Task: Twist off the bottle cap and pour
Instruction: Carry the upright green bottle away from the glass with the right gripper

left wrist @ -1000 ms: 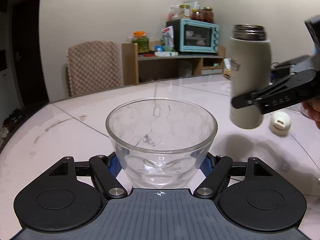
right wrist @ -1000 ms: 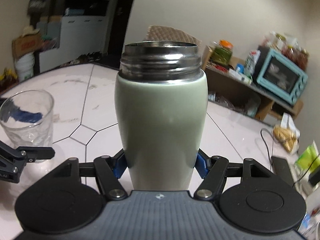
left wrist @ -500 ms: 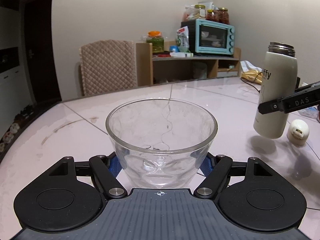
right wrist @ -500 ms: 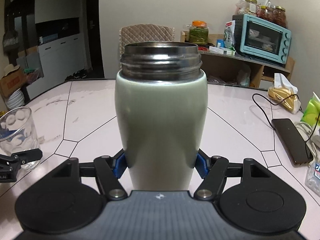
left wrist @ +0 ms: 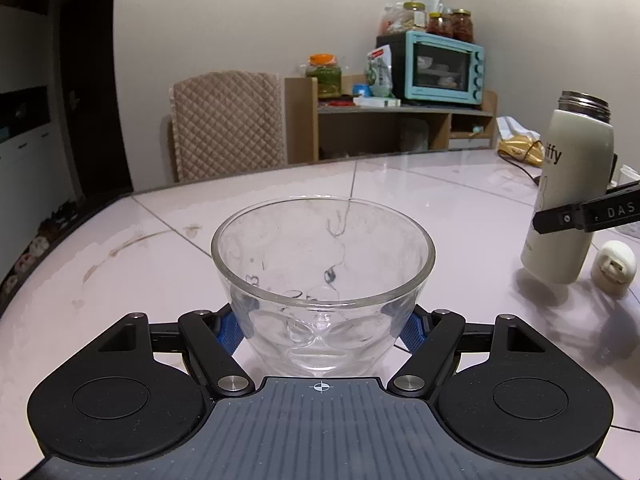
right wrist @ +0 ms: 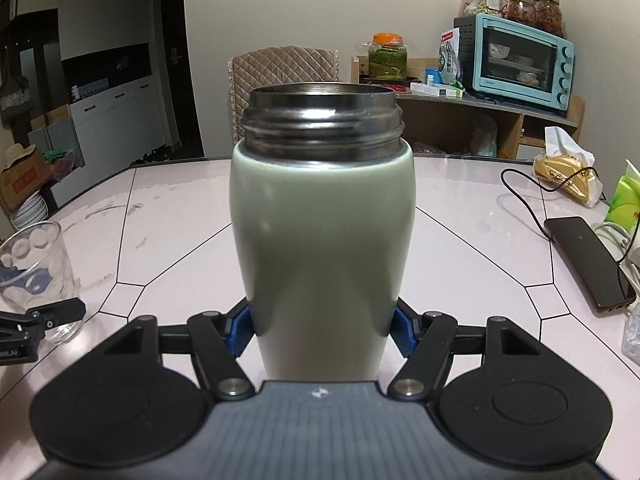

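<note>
My left gripper point(left wrist: 322, 326) is shut on a clear, empty-looking drinking glass point(left wrist: 322, 276) that stands upright on the white table point(left wrist: 160, 264). My right gripper point(right wrist: 322, 330) is shut on a pale green thermos bottle point(right wrist: 322, 240) with a bare steel threaded neck and no cap, held upright. In the left wrist view the bottle point(left wrist: 568, 196) stands at the far right, apart from the glass, its base at or just above the table. A white cap point(left wrist: 614, 266) lies on the table beside it. The glass also shows in the right wrist view point(right wrist: 38, 276) at far left.
A black phone point(right wrist: 588, 260) with a cable, a tissue pack point(right wrist: 568, 176) and a green packet point(right wrist: 626, 204) lie on the table's right side. A padded chair point(left wrist: 228, 124) and a shelf with a teal oven point(left wrist: 440, 68) stand beyond the far edge.
The bottle has moved away from the glass to the right and lower, down near the table beside the cap. It stays upright. The glass stays gripped in place.
</note>
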`<action>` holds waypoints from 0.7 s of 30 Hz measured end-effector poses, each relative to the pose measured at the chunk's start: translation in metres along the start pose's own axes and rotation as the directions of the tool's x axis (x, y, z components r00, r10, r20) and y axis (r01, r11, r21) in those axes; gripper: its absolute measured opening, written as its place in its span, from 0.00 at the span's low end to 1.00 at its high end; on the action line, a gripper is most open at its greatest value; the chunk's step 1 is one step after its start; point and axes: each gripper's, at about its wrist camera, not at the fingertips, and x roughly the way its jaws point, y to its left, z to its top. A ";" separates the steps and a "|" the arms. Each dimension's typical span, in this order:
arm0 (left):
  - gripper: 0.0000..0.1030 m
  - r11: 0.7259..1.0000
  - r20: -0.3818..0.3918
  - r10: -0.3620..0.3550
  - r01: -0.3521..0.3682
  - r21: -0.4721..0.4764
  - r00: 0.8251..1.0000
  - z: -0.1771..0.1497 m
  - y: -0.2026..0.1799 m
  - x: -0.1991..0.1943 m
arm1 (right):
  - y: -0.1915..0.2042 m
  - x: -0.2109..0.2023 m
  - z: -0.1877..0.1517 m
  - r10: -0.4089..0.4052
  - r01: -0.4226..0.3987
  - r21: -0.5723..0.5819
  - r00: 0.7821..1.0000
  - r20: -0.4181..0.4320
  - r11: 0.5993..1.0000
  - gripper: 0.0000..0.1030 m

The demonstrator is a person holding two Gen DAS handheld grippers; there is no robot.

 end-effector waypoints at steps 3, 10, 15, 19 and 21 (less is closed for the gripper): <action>0.76 1.000 0.001 0.005 -0.005 0.000 1.000 0.000 -0.002 0.002 | -0.001 0.005 -0.001 0.006 -0.006 0.002 1.000 -0.003 1.000 0.68; 0.76 1.000 0.005 0.017 -0.017 -0.015 1.000 -0.001 -0.002 0.005 | 0.000 0.010 -0.004 0.010 -0.010 -0.004 1.000 0.000 1.000 0.68; 0.76 1.000 0.011 0.017 -0.017 -0.014 1.000 -0.001 -0.003 0.004 | 0.000 0.013 -0.006 0.012 -0.012 -0.005 1.000 -0.003 1.000 0.68; 0.76 1.000 0.014 0.017 -0.017 -0.013 1.000 -0.001 -0.004 0.004 | -0.003 0.014 -0.010 0.010 -0.010 0.000 1.000 0.001 1.000 0.68; 0.76 1.000 0.013 0.017 -0.017 -0.012 1.000 -0.002 -0.004 0.004 | -0.003 0.014 -0.012 0.008 -0.008 0.001 1.000 0.001 1.000 0.68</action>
